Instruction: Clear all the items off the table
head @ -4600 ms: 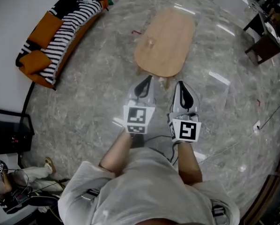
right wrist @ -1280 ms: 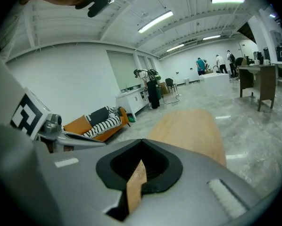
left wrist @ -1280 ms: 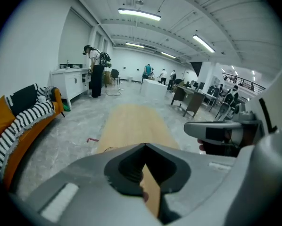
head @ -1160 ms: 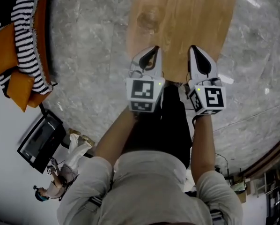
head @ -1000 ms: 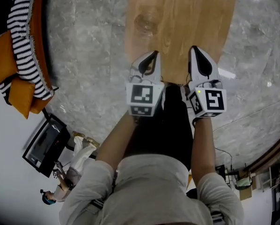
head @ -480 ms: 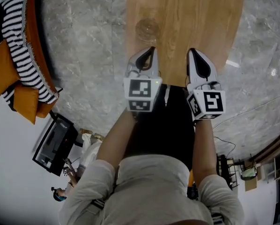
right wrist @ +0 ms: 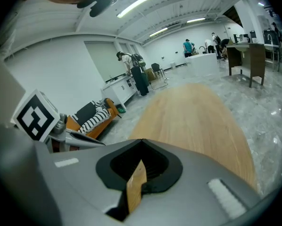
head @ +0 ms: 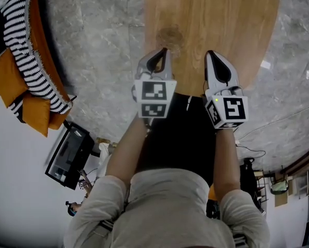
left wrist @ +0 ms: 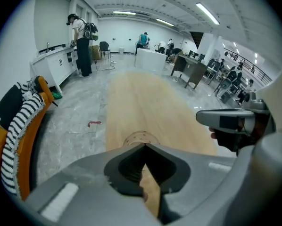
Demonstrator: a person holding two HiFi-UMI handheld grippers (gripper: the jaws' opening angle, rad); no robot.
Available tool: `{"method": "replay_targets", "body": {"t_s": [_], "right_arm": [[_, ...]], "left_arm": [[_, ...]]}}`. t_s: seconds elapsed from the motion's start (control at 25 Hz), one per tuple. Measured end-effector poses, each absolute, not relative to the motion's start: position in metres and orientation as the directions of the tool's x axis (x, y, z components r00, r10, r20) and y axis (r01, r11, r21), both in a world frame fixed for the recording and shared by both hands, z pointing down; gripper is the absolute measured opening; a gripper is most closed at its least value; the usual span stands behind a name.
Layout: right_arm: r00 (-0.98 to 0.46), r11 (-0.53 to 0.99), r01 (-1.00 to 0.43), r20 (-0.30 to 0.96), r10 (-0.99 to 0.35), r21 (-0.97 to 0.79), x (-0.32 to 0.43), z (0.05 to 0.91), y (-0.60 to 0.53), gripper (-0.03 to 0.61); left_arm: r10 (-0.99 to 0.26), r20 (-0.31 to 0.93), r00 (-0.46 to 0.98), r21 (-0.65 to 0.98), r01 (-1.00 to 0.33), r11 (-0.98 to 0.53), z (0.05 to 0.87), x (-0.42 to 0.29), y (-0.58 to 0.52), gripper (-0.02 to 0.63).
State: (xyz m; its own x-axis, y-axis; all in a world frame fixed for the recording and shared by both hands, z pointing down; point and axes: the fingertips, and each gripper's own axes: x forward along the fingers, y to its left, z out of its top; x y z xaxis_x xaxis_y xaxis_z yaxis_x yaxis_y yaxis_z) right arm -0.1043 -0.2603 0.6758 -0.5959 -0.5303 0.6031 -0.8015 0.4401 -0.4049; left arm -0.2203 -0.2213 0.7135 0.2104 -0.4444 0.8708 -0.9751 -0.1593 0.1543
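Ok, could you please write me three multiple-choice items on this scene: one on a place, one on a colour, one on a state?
1. Where does the round tan disc lie?
A. on the wooden table, just ahead of the left tool
B. on the sofa
C. on the floor

2. What colours is the striped cover on the orange sofa?
A. black and white
B. green and yellow
C. red and blue

3. How do the left tool's jaws stand?
A. wide apart
B. closed on the disc
C. closed together, nothing between them

Answers: 1 A, the head view shows the disc on the wood before the tool's tip. 2 A, the stripes are black and white. 3 C, the left gripper view shows the tips meeting.
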Motion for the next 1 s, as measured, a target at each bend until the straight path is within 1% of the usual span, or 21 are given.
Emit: {"method": "replay_targets", "body": {"t_s": [0.28,0.36,0.4,0.52,0.68,0.88,1.0], "right_arm": [[-0.577,0.398,-0.817,0.610,-0.543,-0.418,-0.100,0.684,-0.268,0.006],[-0.571,0.387,-0.821,0.613,-0.547,-0.420,-0.098,0.688,-0.269,0.006],[-0.568,0.383,-0.823,0.614,-0.548,-0.420,-0.097,0.690,-0.270,0.006],[-0.566,0.377,-0.824,0.617,-0.547,-0.422,-0.096,0.693,-0.269,0.006],[-0.556,0.363,-0.831,0.623,-0.550,-0.421,-0.095,0.692,-0.268,0.006],[-0.541,0.345,-0.841,0.625,-0.563,-0.417,-0.088,0.694,-0.267,0.006],[-0.528,0.327,-0.848,0.630,-0.570,-0.416,-0.083,0.697,-0.265,0.006]], "left_arm": [[-0.363,0.916,0.170,0.110,-0.978,-0.179,0.729,-0.239,-0.228,0.020],[-0.338,0.927,0.166,0.101,-0.974,-0.202,0.735,-0.241,-0.228,0.032],[-0.326,0.931,0.163,0.096,-0.973,-0.211,0.738,-0.242,-0.228,0.046],[-0.289,0.943,0.163,0.102,-0.971,-0.214,0.746,-0.245,-0.229,0.131],[-0.216,0.953,0.213,0.177,-0.968,-0.177,0.758,-0.244,-0.230,0.173],[-0.150,0.967,0.206,0.182,-0.971,-0.158,0.774,-0.248,-0.231,0.175],[-0.134,0.973,0.187,0.163,-0.972,-0.168,0.783,-0.251,-0.231,0.175]]}}
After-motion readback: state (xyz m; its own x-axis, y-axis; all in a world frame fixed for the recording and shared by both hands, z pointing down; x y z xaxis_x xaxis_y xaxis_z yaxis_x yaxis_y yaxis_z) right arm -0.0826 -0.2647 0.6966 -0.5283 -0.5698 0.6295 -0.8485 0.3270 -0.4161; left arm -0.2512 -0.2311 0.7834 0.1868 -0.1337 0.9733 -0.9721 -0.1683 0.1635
